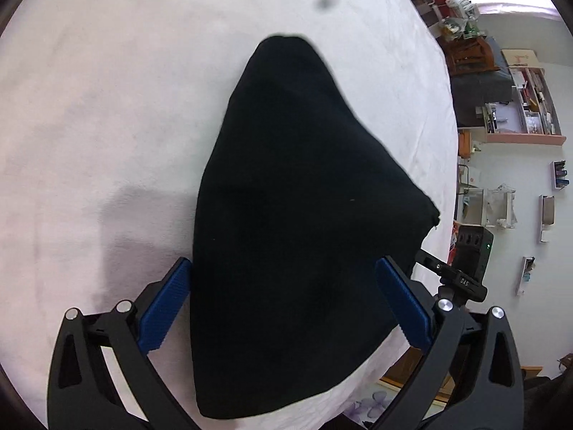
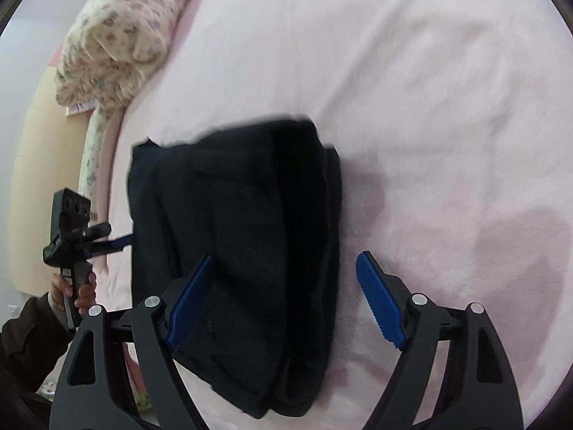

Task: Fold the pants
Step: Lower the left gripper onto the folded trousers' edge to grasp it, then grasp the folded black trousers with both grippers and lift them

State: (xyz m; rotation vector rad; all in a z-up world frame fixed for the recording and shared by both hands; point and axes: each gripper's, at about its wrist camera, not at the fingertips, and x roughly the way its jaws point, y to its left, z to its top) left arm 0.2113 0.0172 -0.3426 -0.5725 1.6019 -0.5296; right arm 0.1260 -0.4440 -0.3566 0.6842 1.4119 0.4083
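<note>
The black pants (image 1: 293, 215) lie folded into a compact bundle on the pink bed cover (image 1: 107, 107). In the right wrist view the pants (image 2: 243, 258) show stacked folded layers. My left gripper (image 1: 283, 268) is open, its blue fingers (image 1: 168, 308) spread either side of the bundle's near end. My right gripper (image 2: 283, 265) is open over the bundle's right edge, with its left finger (image 2: 189, 304) above the cloth and its right finger over bare cover. The left gripper (image 2: 121, 242) also shows in the right wrist view at the bundle's left edge, held by a hand.
A floral quilt (image 2: 118, 32) is rolled up at the bed's far left. The bed edge (image 1: 451, 143) runs along the right, with shelves and clutter (image 1: 530, 107) beyond. The other gripper's body (image 1: 465, 261) sits near that edge.
</note>
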